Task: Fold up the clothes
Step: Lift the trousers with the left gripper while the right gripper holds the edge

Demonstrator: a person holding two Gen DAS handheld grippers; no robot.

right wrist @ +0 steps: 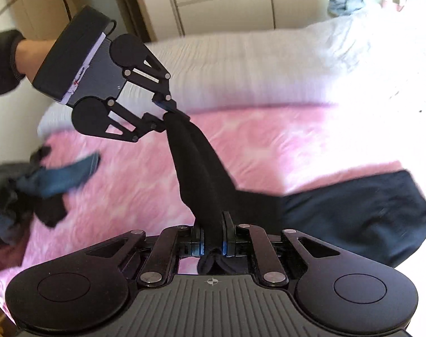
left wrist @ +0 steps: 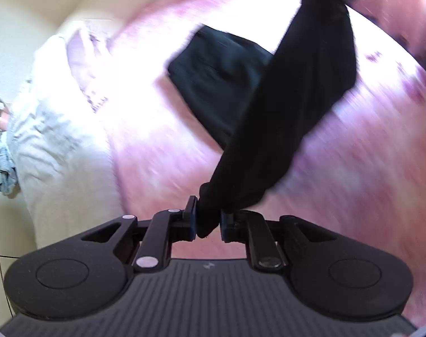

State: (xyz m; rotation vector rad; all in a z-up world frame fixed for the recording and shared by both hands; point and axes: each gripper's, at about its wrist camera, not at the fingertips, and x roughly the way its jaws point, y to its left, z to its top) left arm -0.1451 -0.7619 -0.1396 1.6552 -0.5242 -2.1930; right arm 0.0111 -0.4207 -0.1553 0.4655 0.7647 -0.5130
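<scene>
The left hand-held gripper (left wrist: pixel 208 220) has its jaws clamped on a bunched end of a black garment (left wrist: pixel 291 106), which runs taut from the blue-edged pads up toward the top right of the left wrist view. There the right hand-held gripper (right wrist: pixel 213 243) grips the other end; in the right wrist view its jaws are likewise pressed together on the cloth, with a small fold poking out behind the pads. The garment hangs stretched between the two tools above a bed covered by a pink blanket (right wrist: pixel 269 146), and its lower part trails down onto the blanket as a dark, broader mass at the right of the right wrist view.

A sleeve (right wrist: pixel 2 61) and part of a hand show behind the left tool in the right wrist view. A white strip along the side of that tool's body carries a few small red marks, too small to read. On the ribbed grey plate of the right tool sits a small crosshair symbol (right wrist: pixel 212 281); the left tool's plate bears a faint pale mark that cannot be made out.

A heap of dark and blue clothes (right wrist: pixel 30 185) lies on the blanket at the left of the right wrist view. A white quilt (right wrist: pixel 255 70) lies along the far edge of the bed, with a crumpled grey-blue cloth (right wrist: pixel 345 4) beyond it. Both views are blurred.
</scene>
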